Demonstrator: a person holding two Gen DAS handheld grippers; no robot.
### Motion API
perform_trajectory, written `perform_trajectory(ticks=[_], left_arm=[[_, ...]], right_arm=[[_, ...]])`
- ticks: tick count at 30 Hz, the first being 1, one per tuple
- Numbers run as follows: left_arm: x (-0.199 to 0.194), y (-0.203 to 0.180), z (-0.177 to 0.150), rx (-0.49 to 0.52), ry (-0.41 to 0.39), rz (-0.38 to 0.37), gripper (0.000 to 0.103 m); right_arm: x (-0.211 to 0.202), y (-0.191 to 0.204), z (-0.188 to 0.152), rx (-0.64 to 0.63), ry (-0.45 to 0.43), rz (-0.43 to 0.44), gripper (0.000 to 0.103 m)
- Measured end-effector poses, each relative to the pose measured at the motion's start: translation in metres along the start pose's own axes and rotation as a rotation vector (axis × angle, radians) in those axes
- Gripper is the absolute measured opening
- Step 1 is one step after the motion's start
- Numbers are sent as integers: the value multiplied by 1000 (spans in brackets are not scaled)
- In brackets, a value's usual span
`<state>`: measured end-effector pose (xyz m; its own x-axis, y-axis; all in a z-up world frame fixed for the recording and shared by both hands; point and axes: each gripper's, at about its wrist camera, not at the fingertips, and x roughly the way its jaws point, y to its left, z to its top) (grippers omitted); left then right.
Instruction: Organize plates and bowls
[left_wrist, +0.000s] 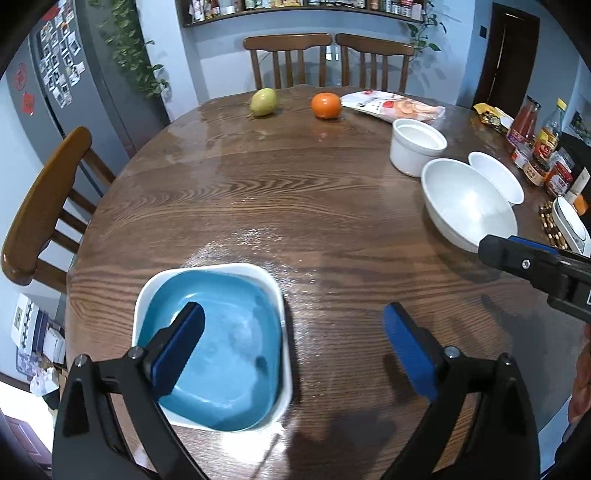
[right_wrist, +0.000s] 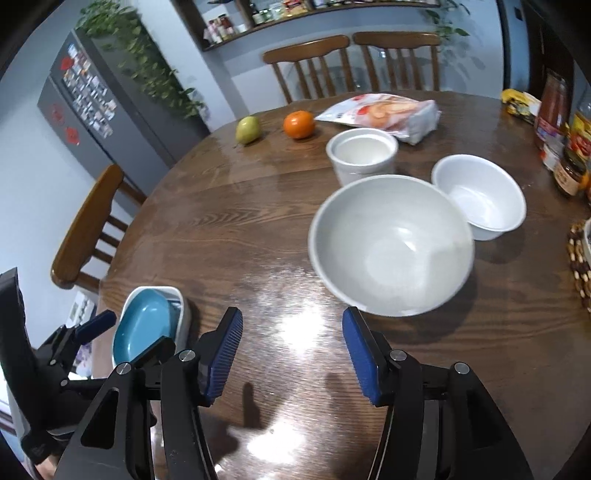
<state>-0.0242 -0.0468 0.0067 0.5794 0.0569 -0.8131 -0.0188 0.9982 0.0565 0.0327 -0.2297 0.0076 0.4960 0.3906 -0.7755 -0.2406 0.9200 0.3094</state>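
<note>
A blue square plate (left_wrist: 229, 350) lies nested inside a white square dish (left_wrist: 275, 284) near the table's front left edge. My left gripper (left_wrist: 291, 325) is open; its left finger hangs over the blue plate and its right finger over bare wood. A large white bowl (right_wrist: 391, 243) stands right of centre, with a smaller white bowl (right_wrist: 480, 195) touching its far right side and a white straight-sided pot (right_wrist: 362, 155) behind it. My right gripper (right_wrist: 291, 325) is open just short of the large bowl's near rim, with nothing between its fingers.
On the far side of the round wooden table (left_wrist: 295, 192) lie a pear (left_wrist: 263, 102), an orange (left_wrist: 325, 105) and a snack bag (left_wrist: 393, 107). Bottles and jars (right_wrist: 565, 140) crowd the right edge. Wooden chairs (left_wrist: 40, 206) stand at the left and back.
</note>
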Motion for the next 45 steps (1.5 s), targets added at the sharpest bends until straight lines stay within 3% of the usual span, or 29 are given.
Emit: perform_trajectory(ticks=[15,20,25,28,29,31,33,36,45], left_arm=[[14,-50,24,-6,0,-68,97],[34,-77,50,-15,-18,-112,97],[68,-102,69,-7,36,-128,94],[84,-112,75,-6,72,-129,82],[88,-113,75,-6,83,-136,73],[94,-117,76,0,96,-140,61],[98,-120,76,10,104,-138,36],[98,-118,72,15,116,-169,18],[64,-91,57,58,54,-82,16]], right_arm=[[-16,-64,7,83,-19,-68,57],[-7,-98,15,141,-7,-96,57],[14,-126,28,194,14,-89,57],[27,-133,34,194,35,-79,57],[32,-135,36,193,47,-75,57],[38,-136,37,189,60,-65,47],[43,-136,38,174,75,-52,26],[44,-129,39,137,81,-23,13],[35,-91,36,66,97,23,13]])
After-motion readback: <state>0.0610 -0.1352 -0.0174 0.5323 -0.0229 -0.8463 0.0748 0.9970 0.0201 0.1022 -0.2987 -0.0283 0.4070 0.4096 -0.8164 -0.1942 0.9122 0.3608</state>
